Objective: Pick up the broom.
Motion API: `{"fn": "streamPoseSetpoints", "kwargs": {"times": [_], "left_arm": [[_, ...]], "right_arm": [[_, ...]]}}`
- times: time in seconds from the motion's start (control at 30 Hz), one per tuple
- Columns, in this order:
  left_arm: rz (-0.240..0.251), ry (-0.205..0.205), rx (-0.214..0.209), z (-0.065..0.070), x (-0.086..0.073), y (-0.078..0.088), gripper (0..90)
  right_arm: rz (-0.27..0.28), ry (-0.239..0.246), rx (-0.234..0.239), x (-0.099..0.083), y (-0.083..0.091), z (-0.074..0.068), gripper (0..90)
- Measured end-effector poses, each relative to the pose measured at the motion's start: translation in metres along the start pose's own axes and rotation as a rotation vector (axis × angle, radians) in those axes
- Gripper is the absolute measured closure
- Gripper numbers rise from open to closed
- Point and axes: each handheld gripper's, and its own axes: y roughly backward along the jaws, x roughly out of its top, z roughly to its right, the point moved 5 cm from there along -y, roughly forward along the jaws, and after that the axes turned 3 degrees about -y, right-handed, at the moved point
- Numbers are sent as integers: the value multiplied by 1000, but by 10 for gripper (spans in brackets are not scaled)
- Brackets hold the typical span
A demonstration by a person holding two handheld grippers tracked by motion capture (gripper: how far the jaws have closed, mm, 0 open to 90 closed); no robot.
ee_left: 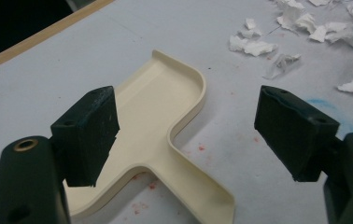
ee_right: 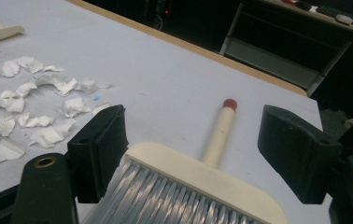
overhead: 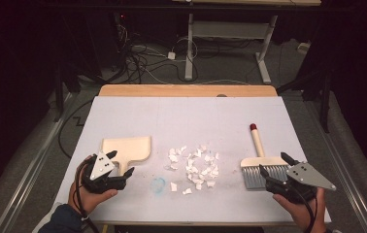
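- Left gripper [overhead: 122, 164] near table edge, jaws wide apart, gripping nothing; cream dustpan [overhead: 128, 148] handle lies between and below them.
- Right gripper [overhead: 275, 164] likewise spread wide, empty, hovering over the brush [overhead: 261, 167] bristle end.
- Brush handle points away, red tip farthest out.
- Torn paper scraps [overhead: 195, 167] scattered mid-table [overhead: 181, 116], between dustpan and brush.

Bare table [overhead: 181, 116] beyond; paper scraps [overhead: 193, 167] between dustpan [overhead: 125, 148] and brush [overhead: 261, 162].
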Motion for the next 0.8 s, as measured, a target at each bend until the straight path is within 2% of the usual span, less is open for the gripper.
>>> {"fn": "streamPoseSetpoints", "kwargs": {"times": [0.2, 0.43, 0.47, 0.5, 0.53, 0.57, 0.63, 0.67, 0.7, 0.8], "left_arm": [[-4, -1, 1, 1, 0, 0, 217], [-1, 5, 0, 0, -1, 0, 219], [-2, 9, -1, 0, -1, 0, 219], [-1, 12, -1, 0, -1, 0, 219], [0, 13, -2, 0, -1, 0, 220], [-4, 9, -3, 1, -1, 0, 220], [-5, 0, -2, 2, 0, 0, 220], [-6, -2, -3, 3, 0, 0, 220], [-8, -2, -4, 3, 0, 0, 221], [-4, -1, -7, 4, 2, -1, 220]], "right_arm": [[-25, -11, -27, -2, -2, 3, 270], [-93, -30, -38, -3, -12, 6, 273], [-127, -42, -25, -2, -18, 9, 287], [-127, -42, -25, -2, -18, 9, 287], [-152, -63, -21, -1, -21, 11, 300], [-189, -105, 10, 4, -29, 18, 308], [-249, -169, 34, 9, -39, 25, 310], [-249, -169, 34, 9, -39, 25, 310], [-295, -181, 12, 14, -50, 33, 340], [-368, -215, 17, 17, -73, 42, 357]]}}
